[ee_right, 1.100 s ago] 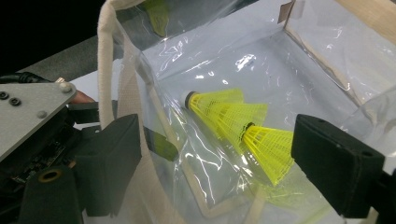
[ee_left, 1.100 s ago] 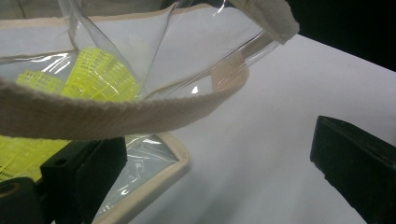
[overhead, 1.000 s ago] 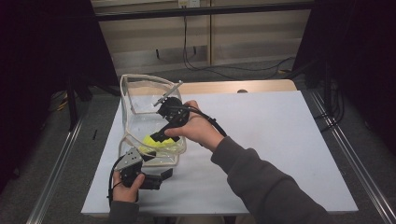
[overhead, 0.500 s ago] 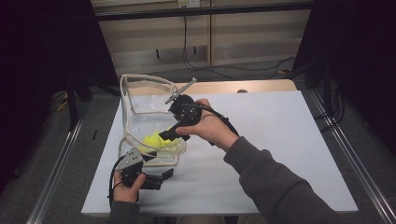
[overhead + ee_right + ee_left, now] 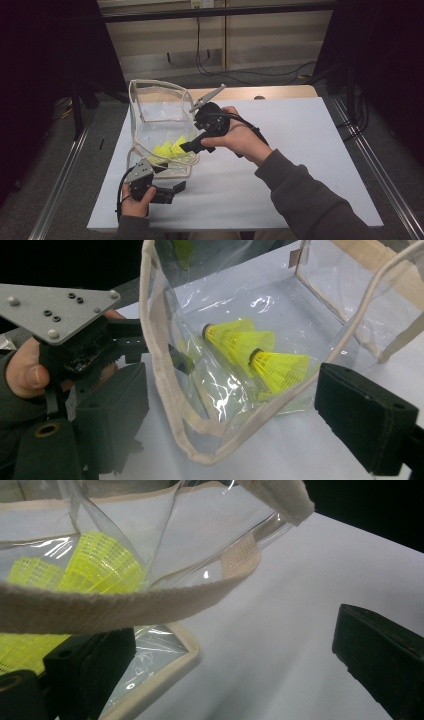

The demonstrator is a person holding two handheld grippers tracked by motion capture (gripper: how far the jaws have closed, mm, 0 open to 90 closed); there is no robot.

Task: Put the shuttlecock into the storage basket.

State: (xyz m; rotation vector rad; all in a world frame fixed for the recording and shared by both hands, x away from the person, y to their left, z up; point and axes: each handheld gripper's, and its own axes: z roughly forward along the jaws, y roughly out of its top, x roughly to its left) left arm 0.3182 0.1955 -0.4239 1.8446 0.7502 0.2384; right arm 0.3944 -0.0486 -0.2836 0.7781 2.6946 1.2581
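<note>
White table (image 5: pixel 310 150) under dim surroundings, clear bag (image 5: pixel 160 120) at its 9 o'clock holding yellow shuttlecocks (image 5: pixel 255 352), my right claw (image 5: pixel 187 146) wide and empty at the bag's 3 o'clock, my left claw (image 5: pixel 177 187) wide, strap (image 5: pixel 125 607) between its jaws unpinched.

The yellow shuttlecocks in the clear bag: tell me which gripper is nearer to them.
Right. The right gripper hangs open-jawed at the bag's mouth, just beside the yellow shuttlecocks. The left gripper sits lower on the table, outside the bag's near corner, jaws open.
</note>
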